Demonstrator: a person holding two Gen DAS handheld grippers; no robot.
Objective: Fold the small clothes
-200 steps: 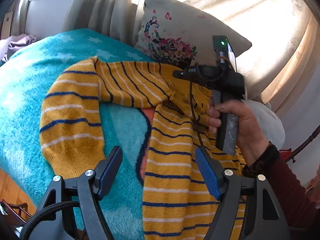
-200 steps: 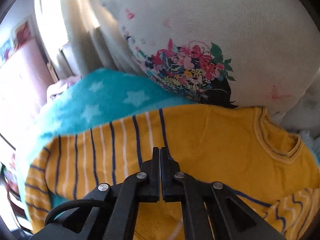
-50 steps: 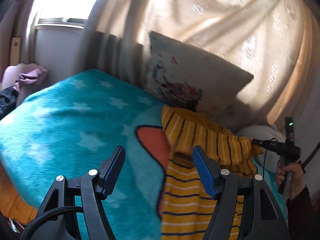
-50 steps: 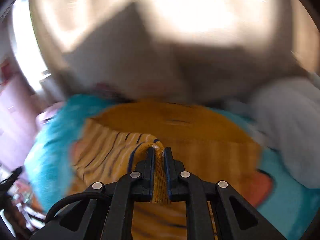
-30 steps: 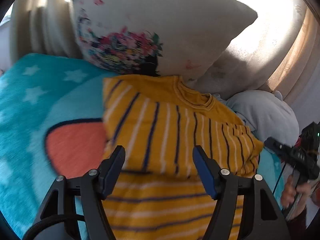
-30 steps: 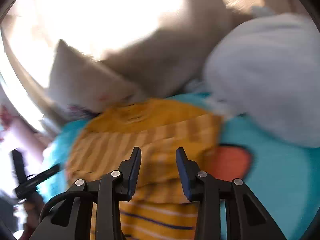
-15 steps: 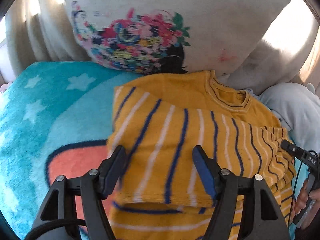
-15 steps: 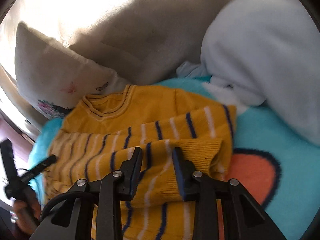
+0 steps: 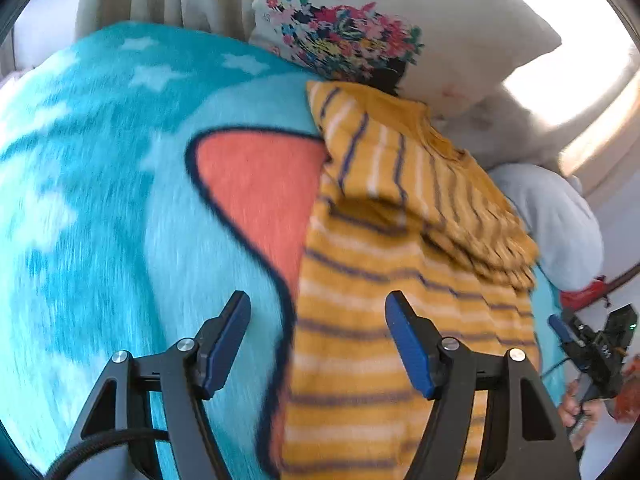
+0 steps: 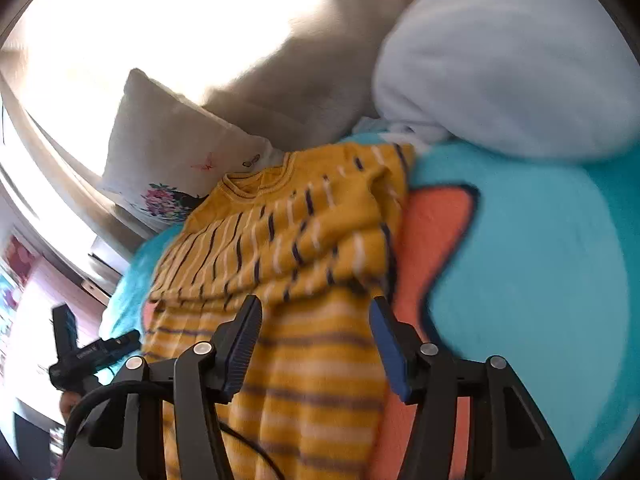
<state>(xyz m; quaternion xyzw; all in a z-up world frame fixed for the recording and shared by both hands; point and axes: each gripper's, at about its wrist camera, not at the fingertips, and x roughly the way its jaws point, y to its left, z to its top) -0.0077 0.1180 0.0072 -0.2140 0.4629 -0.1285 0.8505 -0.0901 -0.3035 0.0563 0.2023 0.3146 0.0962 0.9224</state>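
Note:
A small yellow sweater (image 9: pixel 392 280) with navy and white stripes lies on a turquoise blanket (image 9: pixel 100 184), both sleeves folded across its chest. It also shows in the right wrist view (image 10: pixel 304 264), neck toward the pillow. My left gripper (image 9: pixel 318 328) is open and empty above the sweater's left edge. My right gripper (image 10: pixel 314 332) is open and empty above the sweater's lower body. The right gripper also shows in the left wrist view at the far right (image 9: pixel 560 330), held in a hand.
A white pillow with a floral print (image 9: pixel 380 36) leans against the curtain behind the sweater's neck. A pale blue bundle (image 10: pixel 504 60) lies at the sweater's right. The blanket has an orange patch (image 9: pixel 260 184) beside the sweater.
Both grippers have pulled back from the sweater's chest toward its lower body. The right gripper, earlier shut on a sleeve, is open and the sleeve lies folded across the chest.

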